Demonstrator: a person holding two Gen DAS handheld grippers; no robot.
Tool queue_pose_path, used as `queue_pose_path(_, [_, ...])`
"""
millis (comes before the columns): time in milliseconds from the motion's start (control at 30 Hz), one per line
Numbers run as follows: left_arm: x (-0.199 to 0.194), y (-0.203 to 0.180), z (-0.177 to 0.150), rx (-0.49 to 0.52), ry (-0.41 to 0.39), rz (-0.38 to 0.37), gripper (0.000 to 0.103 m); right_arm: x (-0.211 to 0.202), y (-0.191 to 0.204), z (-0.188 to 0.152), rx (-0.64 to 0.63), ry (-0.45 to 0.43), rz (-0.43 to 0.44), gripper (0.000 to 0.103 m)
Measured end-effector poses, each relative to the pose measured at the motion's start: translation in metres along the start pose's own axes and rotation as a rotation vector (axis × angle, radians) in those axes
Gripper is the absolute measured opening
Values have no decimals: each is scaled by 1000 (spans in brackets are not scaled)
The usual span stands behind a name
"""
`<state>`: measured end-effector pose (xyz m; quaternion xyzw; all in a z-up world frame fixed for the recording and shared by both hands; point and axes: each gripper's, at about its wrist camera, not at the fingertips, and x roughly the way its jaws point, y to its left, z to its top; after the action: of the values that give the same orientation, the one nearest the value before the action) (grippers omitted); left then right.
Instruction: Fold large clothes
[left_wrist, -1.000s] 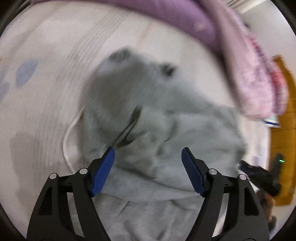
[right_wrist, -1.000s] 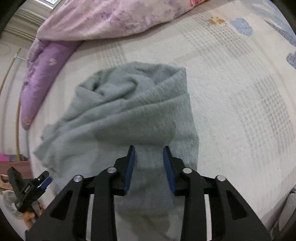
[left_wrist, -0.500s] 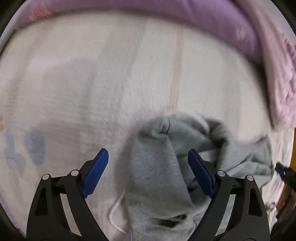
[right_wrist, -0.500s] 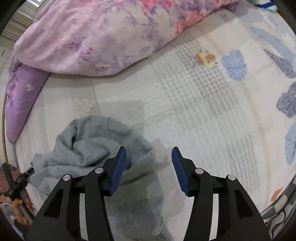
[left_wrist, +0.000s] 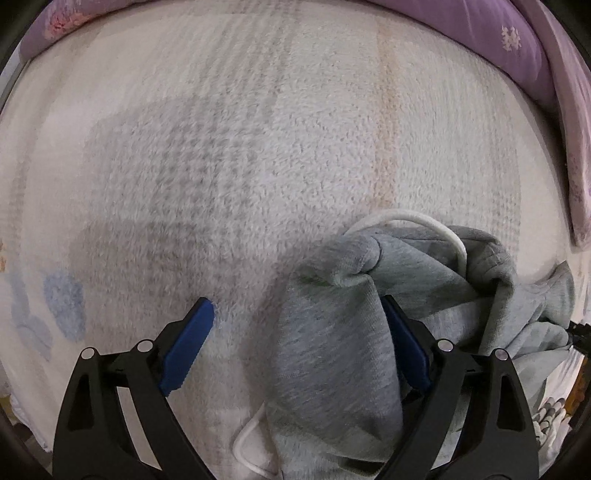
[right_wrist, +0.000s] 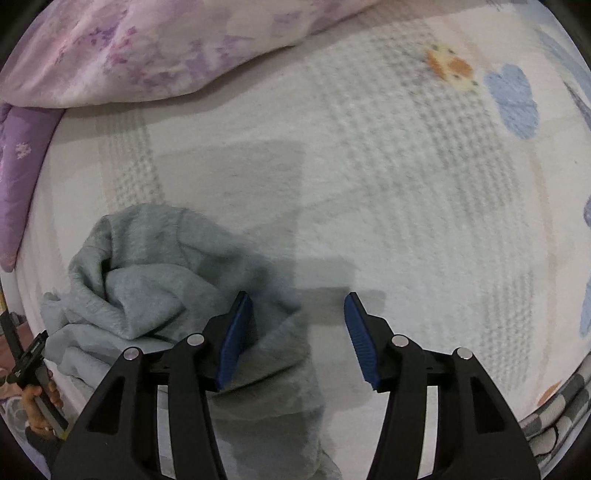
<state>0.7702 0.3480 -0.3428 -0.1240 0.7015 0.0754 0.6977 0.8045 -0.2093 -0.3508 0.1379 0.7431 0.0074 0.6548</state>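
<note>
A grey hoodie (left_wrist: 332, 350) lies crumpled on a white fleece blanket (left_wrist: 258, 166). Its white drawstring (left_wrist: 424, 221) loops over the top fold. My left gripper (left_wrist: 299, 321) is open just above it; the cloth lies between the jaws, toward the right finger. In the right wrist view the hoodie (right_wrist: 155, 280) is bunched at the lower left. My right gripper (right_wrist: 297, 317) is open and empty, its left finger over the cloth edge.
A purple pillow (left_wrist: 498, 40) and a pink floral quilt (right_wrist: 166, 48) lie along the far side of the bed. The blanket carries blue and orange prints (right_wrist: 513, 99). A checked cover (right_wrist: 554, 417) shows at the bed's lower right edge.
The right gripper opened and let go of the hoodie. Both grippers moved away over the bed, so the hoodie now sits low in each view. The left stayed open.
</note>
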Motion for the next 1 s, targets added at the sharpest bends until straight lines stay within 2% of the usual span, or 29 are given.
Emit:
queue_pose_path(67, [-1, -6, 1, -1, -5, 5, 89, -1, 3, 2, -22, -5, -17, 50])
queue_pose_path(133, [-1, -7, 1, 5, -17, 10, 89, 2, 5, 5, -34, 4, -9, 41])
queue_pose_path(167, [-2, -9, -3, 3, -23, 10, 89, 3, 5, 6, -30, 13, 15, 33])
queue_pose_path(233, [-1, -12, -6, 11, -43, 16, 87, 6, 5, 7, -31, 18, 31, 26])
queue_pose_path(267, [-3, -10, -8, 16, -54, 16, 83, 8, 5, 6, -42, 17, 29, 17])
queue_pose_path(300, [-5, -11, -10, 26, -73, 16, 73, 9, 4, 5, -57, 7, 14, 9])
queue_pose_path(333, [-10, -12, -16, 47, -93, 4, 65, 8, 9, 2, -61, -10, 14, 7])
queue_pose_path(367, [-11, -19, -30, 68, -107, -17, 37, 7, 9, 0, -69, -28, 20, 5])
queue_pose_path(400, [-14, -24, -33, 90, -118, -52, 14, 4, 9, -3, -83, -52, 20, 4])
queue_pose_path(467, [-20, -30, -39, 98, -135, -65, 9, -2, 10, -16, -88, -103, 38, 4])
queue_pose_path(567, [-33, -30, -51, 87, -200, -93, 8, -16, 5, -30, -89, -181, 74, 3])
queue_pose_path(700, [-60, -20, -78, 71, -278, -182, 8, -45, 0, -55, -121, -297, 112, 3])
queue_pose_path(800, [-91, -14, -106, 97, -342, -245, 8, -71, 2, -83, -183, -399, 124, 3])
queue_pose_path(967, [-126, 4, -161, 148, -430, -268, 8, -106, -2, -144, -263, -554, 158, 3])
queue_pose_path(1000, [-120, 4, -159, 141, -439, -278, 8, -109, -4, -159, -275, -587, 173, 3])
